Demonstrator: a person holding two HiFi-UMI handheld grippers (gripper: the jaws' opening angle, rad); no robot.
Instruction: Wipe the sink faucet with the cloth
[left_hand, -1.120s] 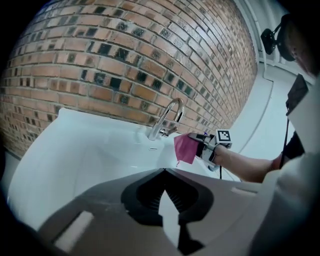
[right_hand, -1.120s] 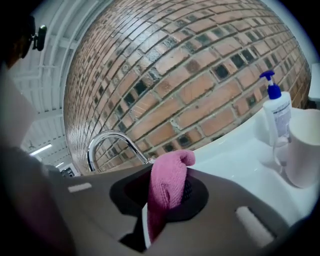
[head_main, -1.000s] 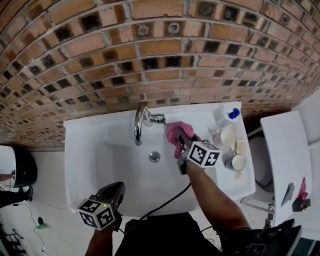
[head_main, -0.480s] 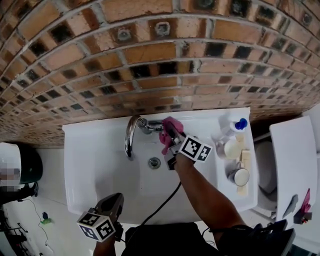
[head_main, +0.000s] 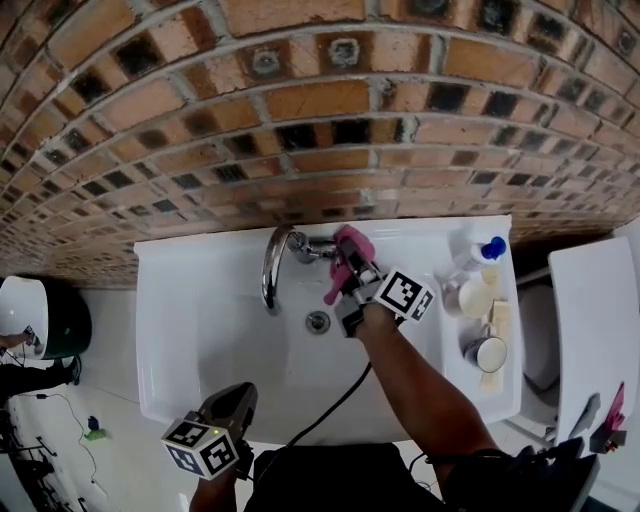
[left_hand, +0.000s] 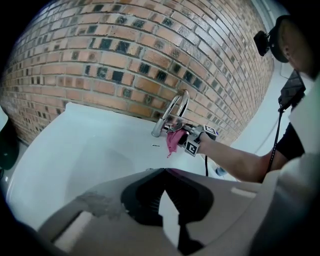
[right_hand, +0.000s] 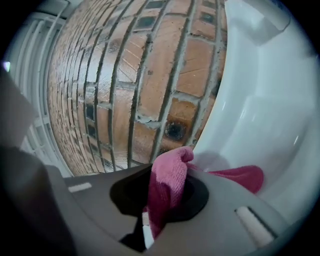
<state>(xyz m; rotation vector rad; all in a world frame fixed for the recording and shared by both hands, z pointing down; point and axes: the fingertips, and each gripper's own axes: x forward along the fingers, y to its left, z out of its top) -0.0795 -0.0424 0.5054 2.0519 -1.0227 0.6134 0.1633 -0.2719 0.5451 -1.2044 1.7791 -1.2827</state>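
A curved chrome faucet (head_main: 270, 266) rises from the back rim of the white sink (head_main: 190, 330). My right gripper (head_main: 348, 272) is shut on a pink cloth (head_main: 349, 250), which it holds against the faucet's base, right of the spout. In the right gripper view the cloth (right_hand: 169, 182) is bunched between the jaws and spills onto the sink rim. The left gripper view shows the faucet (left_hand: 170, 113), the cloth (left_hand: 173, 140) and the right gripper (left_hand: 194, 141) far ahead. My left gripper (head_main: 233, 412) hangs shut and empty over the sink's front edge.
A brick wall (head_main: 300, 120) backs the sink. On the right rim stand a blue-capped bottle (head_main: 479, 250), two cups (head_main: 487, 352) and a soap bar (head_main: 500, 320). The drain (head_main: 318, 321) lies below the spout. A black bin (head_main: 45, 322) is at the left, a white surface (head_main: 590, 320) at the right.
My right gripper has carried the cloth up and back from over the basin to the faucet's base. The left gripper has stayed at the front edge.
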